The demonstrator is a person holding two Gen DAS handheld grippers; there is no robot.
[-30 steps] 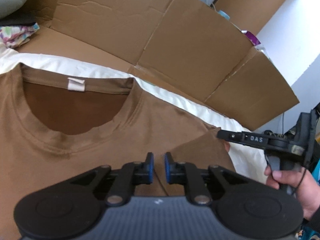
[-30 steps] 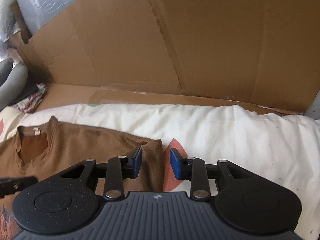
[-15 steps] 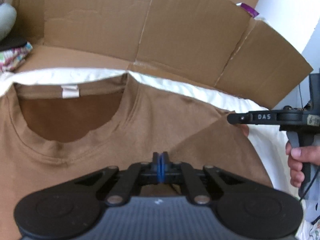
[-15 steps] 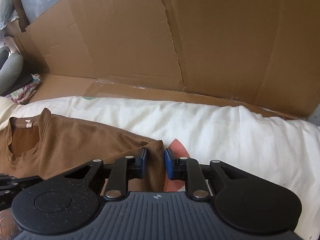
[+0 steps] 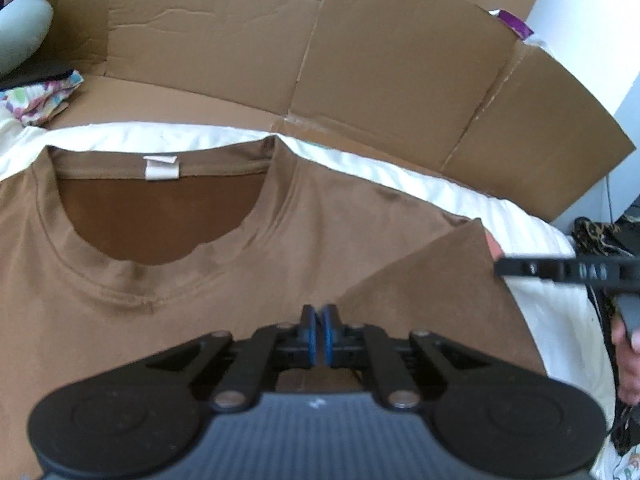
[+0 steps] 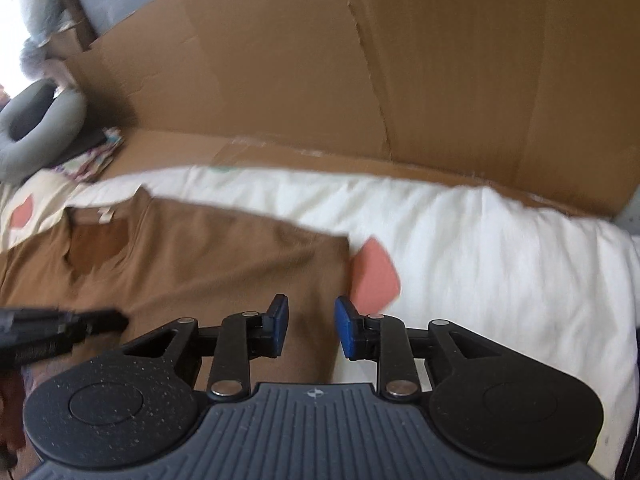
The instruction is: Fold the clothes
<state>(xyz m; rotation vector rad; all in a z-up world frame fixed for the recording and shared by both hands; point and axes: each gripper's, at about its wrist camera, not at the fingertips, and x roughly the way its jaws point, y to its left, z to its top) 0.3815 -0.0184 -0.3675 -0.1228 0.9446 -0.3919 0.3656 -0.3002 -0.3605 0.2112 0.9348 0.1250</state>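
A brown T-shirt (image 5: 168, 280) lies flat on a white sheet (image 5: 480, 200), collar and white label (image 5: 161, 168) towards the cardboard. Its right sleeve (image 5: 432, 280) is folded in over the chest. My left gripper (image 5: 319, 334) is shut, with the folded sleeve's edge at its pads. In the right wrist view the shirt (image 6: 208, 264) lies left of centre. My right gripper (image 6: 310, 326) is open and empty, above the shirt's right edge. It also shows in the left wrist view (image 5: 560, 270), beside the sleeve's corner.
Cardboard walls (image 5: 360, 60) stand along the far side of the sheet. A patterned cloth (image 5: 40, 96) and a grey neck pillow (image 6: 36, 128) lie at the far left. The white sheet (image 6: 500, 256) has a salmon patch (image 6: 374, 276) by the shirt's edge.
My left gripper closed from open to shut at the folded sleeve. My right gripper opened wider and drew back from the sleeve's edge, which now lies flat.
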